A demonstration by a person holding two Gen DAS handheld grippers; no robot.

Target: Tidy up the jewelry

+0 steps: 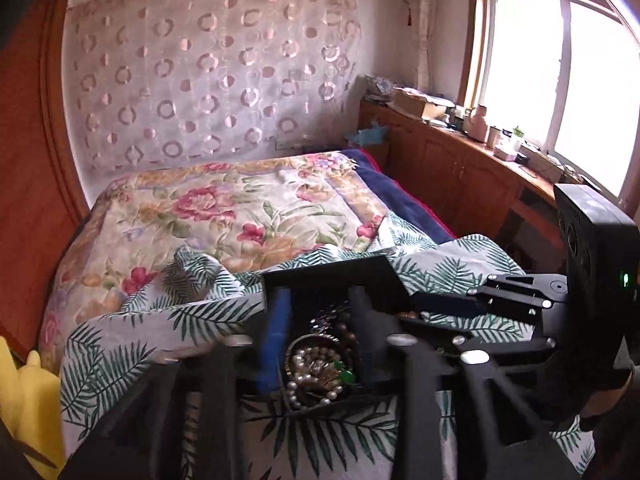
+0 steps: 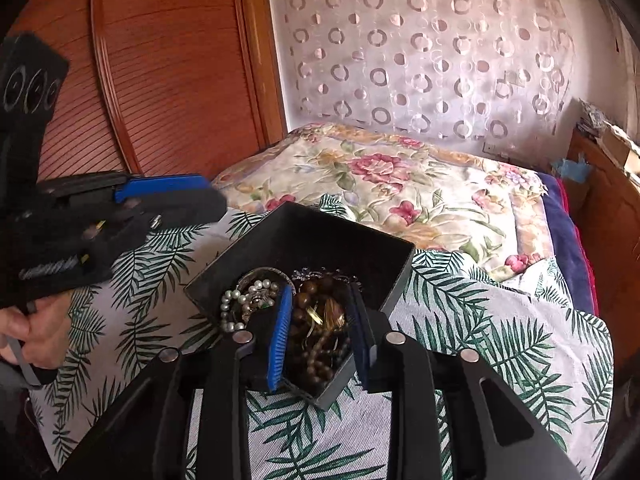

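Note:
A black open box [image 2: 316, 232] sits on the palm-leaf cloth and holds a tangle of jewelry. A white pearl string [image 2: 240, 302] lies at its left, and brown wooden beads [image 2: 316, 344] with a gold piece lie in its middle. My right gripper [image 2: 322, 332] is open, its fingers lowered into the box on either side of the brown beads. My left gripper [image 1: 316, 344] is open over the same box [image 1: 332, 276], straddling the pearl string [image 1: 308, 376]. In the right wrist view the left gripper [image 2: 208, 196] shows at the left, above the cloth, with its jaws looking close together.
The palm-leaf cloth [image 2: 500, 340] covers a table in front of a bed with a floral quilt [image 2: 400, 192]. A wooden wardrobe [image 2: 160, 72] stands left. A wooden sideboard [image 1: 460, 168] with bottles and boxes runs under the window at the right. A yellow object [image 1: 28, 404] lies at the lower left.

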